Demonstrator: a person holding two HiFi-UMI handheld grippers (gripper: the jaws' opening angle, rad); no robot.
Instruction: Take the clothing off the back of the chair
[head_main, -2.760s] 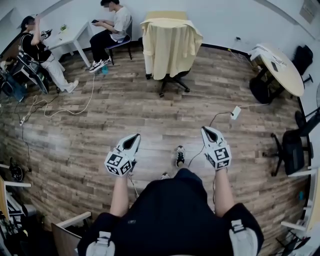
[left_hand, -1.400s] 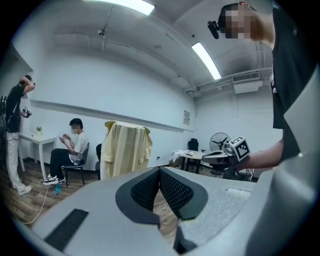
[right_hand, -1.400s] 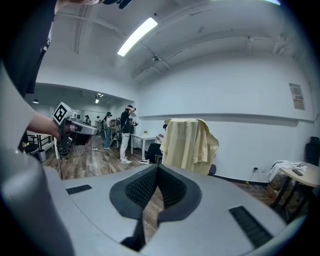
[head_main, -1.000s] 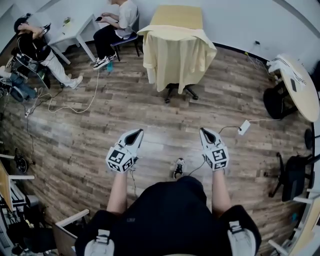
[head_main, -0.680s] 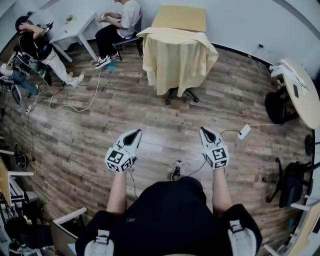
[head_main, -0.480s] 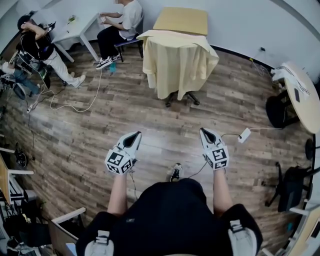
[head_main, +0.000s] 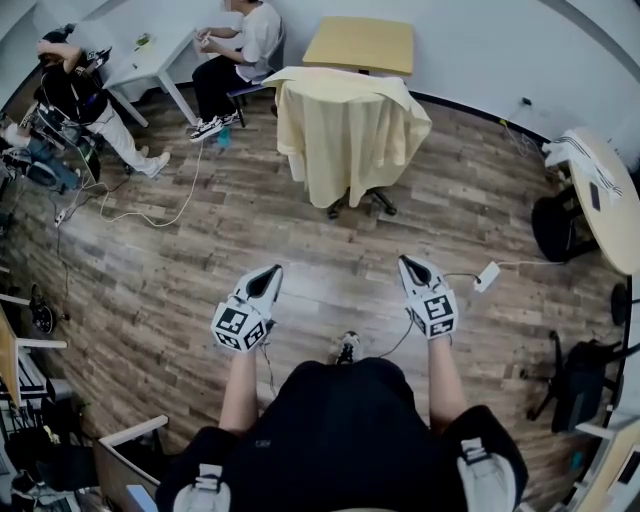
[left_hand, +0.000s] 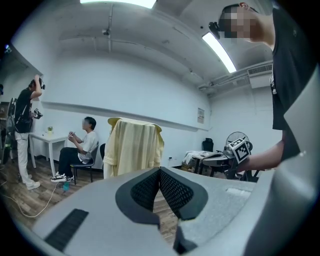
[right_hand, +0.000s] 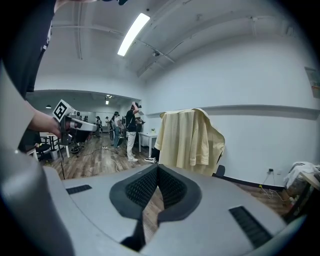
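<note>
A pale yellow shirt (head_main: 347, 125) hangs over the back of a wheeled office chair (head_main: 356, 203) across the wooden floor ahead of me. It also shows in the left gripper view as the shirt (left_hand: 134, 148) and in the right gripper view as the shirt (right_hand: 191, 139). My left gripper (head_main: 265, 282) and right gripper (head_main: 413, 267) are held out side by side, well short of the chair. Both are shut with nothing between the pads.
A yellow table (head_main: 360, 45) stands behind the chair by the wall. A seated person (head_main: 232, 55) and a standing person (head_main: 75, 85) are at a white table (head_main: 150, 60) at far left. A cable and power brick (head_main: 486, 275) lie on the floor at right. A round table (head_main: 600, 180) stands at right.
The chair and shirt have come a little nearer and shifted slightly left in the head view as I walk forward. Both grippers stay shut and held out in front.
</note>
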